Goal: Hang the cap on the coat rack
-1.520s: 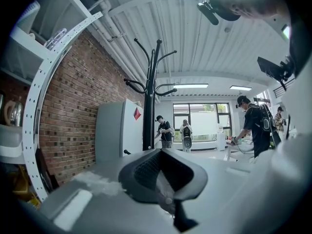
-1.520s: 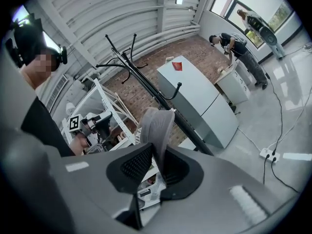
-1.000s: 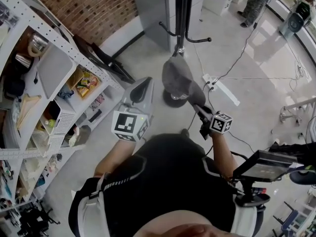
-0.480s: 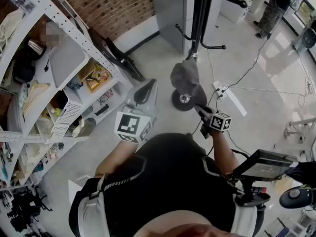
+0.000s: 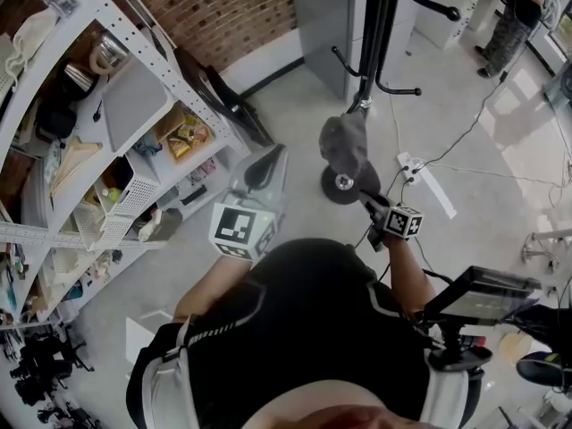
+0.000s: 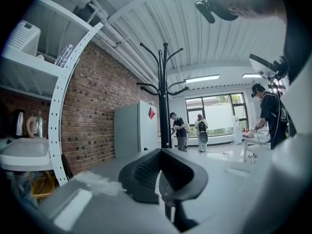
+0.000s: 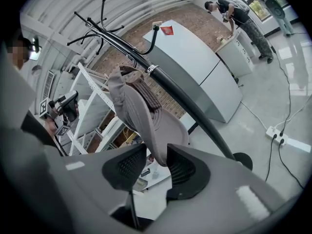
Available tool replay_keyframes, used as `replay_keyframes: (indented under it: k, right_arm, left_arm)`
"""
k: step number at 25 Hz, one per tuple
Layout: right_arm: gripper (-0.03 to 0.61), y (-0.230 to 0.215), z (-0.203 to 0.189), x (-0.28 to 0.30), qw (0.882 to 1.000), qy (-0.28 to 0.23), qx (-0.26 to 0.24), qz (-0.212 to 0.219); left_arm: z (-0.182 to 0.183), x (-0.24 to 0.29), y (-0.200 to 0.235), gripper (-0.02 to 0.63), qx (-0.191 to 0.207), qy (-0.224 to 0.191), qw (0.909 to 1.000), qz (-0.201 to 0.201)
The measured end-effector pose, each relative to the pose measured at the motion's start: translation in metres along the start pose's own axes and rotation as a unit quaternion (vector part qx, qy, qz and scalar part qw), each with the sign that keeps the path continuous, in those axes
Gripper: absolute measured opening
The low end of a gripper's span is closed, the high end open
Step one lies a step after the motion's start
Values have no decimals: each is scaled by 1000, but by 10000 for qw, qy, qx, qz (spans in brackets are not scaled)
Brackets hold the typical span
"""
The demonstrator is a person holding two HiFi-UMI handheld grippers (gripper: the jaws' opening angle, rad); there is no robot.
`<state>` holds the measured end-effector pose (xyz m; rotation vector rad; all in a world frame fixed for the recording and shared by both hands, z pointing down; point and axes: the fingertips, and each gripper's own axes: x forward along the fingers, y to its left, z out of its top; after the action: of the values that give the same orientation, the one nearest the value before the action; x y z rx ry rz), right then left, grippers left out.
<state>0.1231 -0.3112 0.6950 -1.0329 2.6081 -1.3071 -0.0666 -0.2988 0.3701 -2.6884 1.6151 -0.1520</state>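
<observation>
A grey cap (image 5: 344,143) hangs at the black coat rack (image 5: 375,34), above its round base (image 5: 350,186). In the right gripper view the cap (image 7: 141,116) sits over a hook on the slanted pole (image 7: 185,99). Its lower edge dips between the jaws of my right gripper (image 7: 156,165), which have just been opening; one pad stands clear of the fabric. In the head view that gripper (image 5: 368,199) sits just below the cap. My left gripper (image 5: 266,157) is held to the left of the rack, shut and empty (image 6: 162,177), and points at the rack (image 6: 165,96).
White shelving (image 5: 107,150) full of small items fills the left side. A grey cabinet (image 5: 322,16) stands behind the rack. A power strip with cables (image 5: 424,181) lies on the floor to the right. A person (image 5: 514,16) stands far back right. A tripod device (image 5: 483,298) is near right.
The cap has drawn in closer to the rack pole and hangs more bunched. My right gripper has sunk a little beneath it. The left gripper has barely shifted.
</observation>
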Motion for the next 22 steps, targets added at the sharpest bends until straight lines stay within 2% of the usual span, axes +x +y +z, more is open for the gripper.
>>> replay_keyframes:
  k: [8,11,17,22]
  right_arm:
    - [156,-15,-4,-5,9997,49,163,-150]
    - [156,-6,-4,-8,9998,-2,161,-111]
    - [155,31,15,6,9993,36,-353,88]
    - [150,87,47,10,9948,-271,-917,363]
  left_arm:
    - [-2,8,-1,3,-34,55,10000,-6]
    - [-4,4,-3,3,-55,65,10000,-13]
    - [-11,4,-2,3,-145,101,9998,-44]
    - [-16,-4,-5,3,-192,70,9997,-127]
